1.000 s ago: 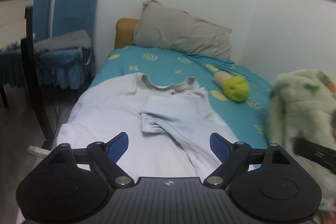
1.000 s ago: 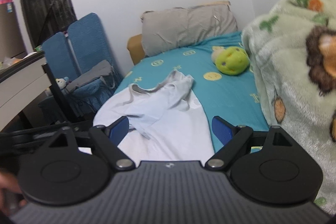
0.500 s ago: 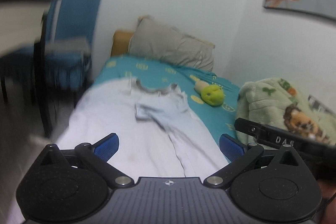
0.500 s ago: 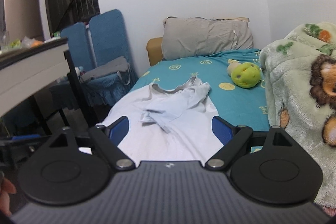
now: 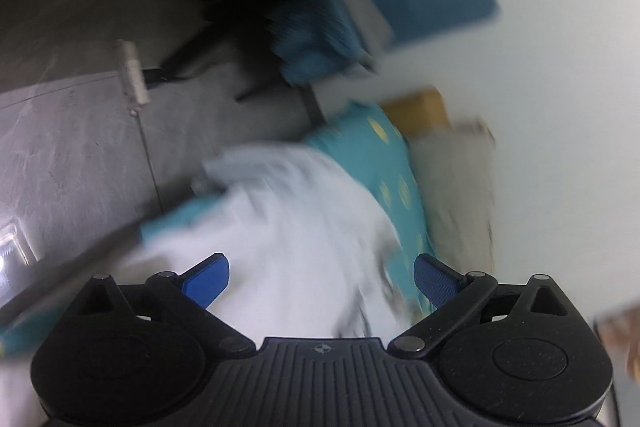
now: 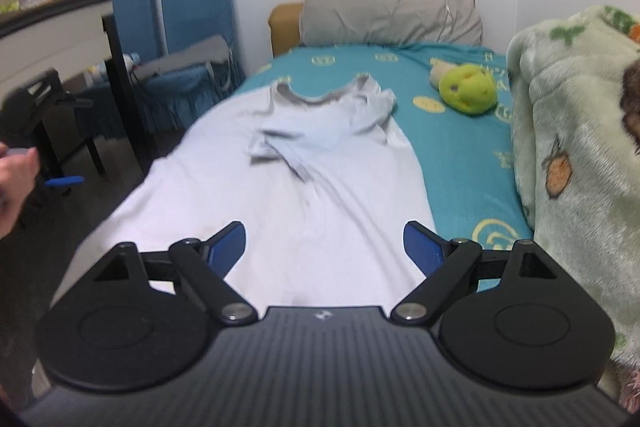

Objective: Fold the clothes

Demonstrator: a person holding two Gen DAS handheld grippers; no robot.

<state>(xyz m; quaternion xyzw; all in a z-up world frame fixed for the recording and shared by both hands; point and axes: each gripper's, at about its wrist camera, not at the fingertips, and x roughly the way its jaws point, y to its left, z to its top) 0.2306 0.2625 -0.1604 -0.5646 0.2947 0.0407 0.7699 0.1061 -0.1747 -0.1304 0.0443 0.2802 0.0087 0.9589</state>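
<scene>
A pale white T-shirt lies spread on the teal bed, collar toward the pillow, with one sleeve folded across its chest. My right gripper is open and empty, hovering above the shirt's lower hem. My left gripper is open and empty; its view is tilted and badly blurred, with the shirt below it. The left gripper's blue finger and the hand holding it show at the left edge of the right wrist view.
A grey pillow lies at the bed head. A green plush toy sits on the bed's right side. A fleece blanket is heaped at the right. Blue chairs and a desk stand left of the bed.
The left gripper has swung sharply and rolled, so its view now tilts toward the floor and the bed's left edge. The right gripper has moved closer over the shirt's hem.
</scene>
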